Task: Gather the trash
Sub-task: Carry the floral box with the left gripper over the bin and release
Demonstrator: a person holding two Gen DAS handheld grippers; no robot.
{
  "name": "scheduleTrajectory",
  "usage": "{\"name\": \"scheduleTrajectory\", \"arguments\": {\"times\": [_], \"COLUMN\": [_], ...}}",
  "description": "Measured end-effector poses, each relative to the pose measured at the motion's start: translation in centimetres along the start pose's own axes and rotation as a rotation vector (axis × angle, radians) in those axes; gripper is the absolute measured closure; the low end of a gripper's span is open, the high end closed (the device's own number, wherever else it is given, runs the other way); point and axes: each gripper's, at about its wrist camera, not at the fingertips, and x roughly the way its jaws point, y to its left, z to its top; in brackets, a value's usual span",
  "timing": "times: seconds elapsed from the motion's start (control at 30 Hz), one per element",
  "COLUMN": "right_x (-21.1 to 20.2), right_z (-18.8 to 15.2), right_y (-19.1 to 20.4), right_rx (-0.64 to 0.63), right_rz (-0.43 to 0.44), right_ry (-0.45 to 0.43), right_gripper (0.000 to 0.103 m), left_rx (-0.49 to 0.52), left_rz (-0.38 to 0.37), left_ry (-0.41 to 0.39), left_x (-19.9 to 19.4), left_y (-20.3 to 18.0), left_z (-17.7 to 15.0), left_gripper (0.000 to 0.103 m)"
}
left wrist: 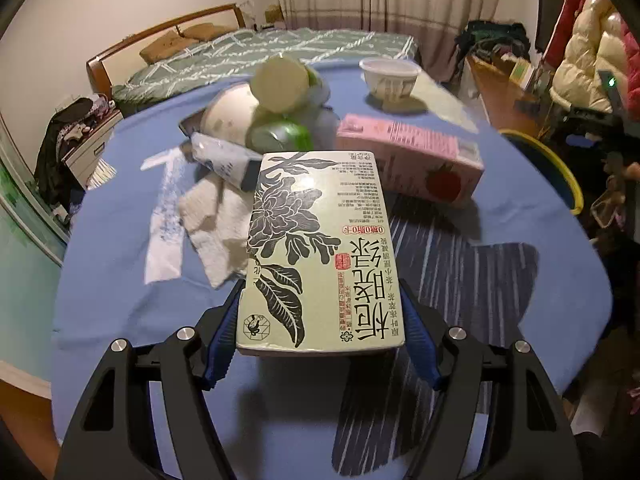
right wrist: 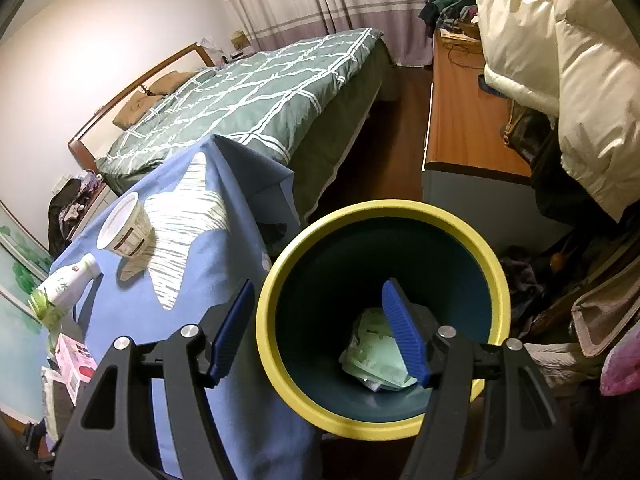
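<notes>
The left hand-held gripper [left wrist: 320,332] has its blue pads against both sides of a green tea carton [left wrist: 320,248] (floral print), clamping its near end above the blue-covered bench [left wrist: 120,288]. The right hand-held gripper [right wrist: 320,332] hangs open and empty over the yellow-rimmed bin [right wrist: 384,424], where crumpled green packaging [right wrist: 376,356] lies.

Tea carton [left wrist: 320,248] lies on the table [left wrist: 520,320], tissue [left wrist: 216,232] left, bin [right wrist: 384,320] beside.
</notes>
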Motion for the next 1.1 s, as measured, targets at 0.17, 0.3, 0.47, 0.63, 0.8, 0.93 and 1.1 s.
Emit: {"name": "scheduleTrajectory", "arguments": {"times": [0.17, 0.3, 0.47, 0.63, 0.8, 0.93, 1.1], "right_x": [-0.4, -1.3, -3.3, -6.0, -8.2, -9.3, -9.9], "right_z": [-0.2, -0.8, -1.7, -2.9, -4.3, -4.8, -4.9], "right_y": [-0.2, -0.9, -1.8, -3.8, -6.3, -8.0, -9.4], "right_rx": [0.001, 0.004, -0.025, -0.067, -0.074, -0.068, -0.071], "right_rz": [-0.001, -0.001, -0.021, -0.07, -0.105, -0.124, -0.137], "right_ry": [-0.002, -0.007, -0.032, -0.05, -0.07, -0.084, -0.081], "right_gripper": [0.04, 0.04, 0.04, 0.039, 0.037, 0.037, 0.036], "left_rx": [0.005, 0.031, 0.09, 0.196, 0.287, 0.334, 0.329], "left_rz": [-0.016, -0.041, -0.107, -0.207, -0.285, -0.313, -0.351], "left_ry": [-0.054, -0.086, -0.108, -0.086, -0.072, -0.061, -0.023], "left_x": [-2.6, -3.7, -3.1, -0.6, 1.7, 4.2, 7.7], "left_y": [-0.2, -1.6, -5.5, -12.4, -19.9, -25.8, -30.5], "left_z": [0.7, 1.8, 4.6, 8.3, 11.2, 13.7, 16.5], "left_gripper": [0.032, 0.032, 0.032, 0.032, 0.032, 0.032, 0.032]}}
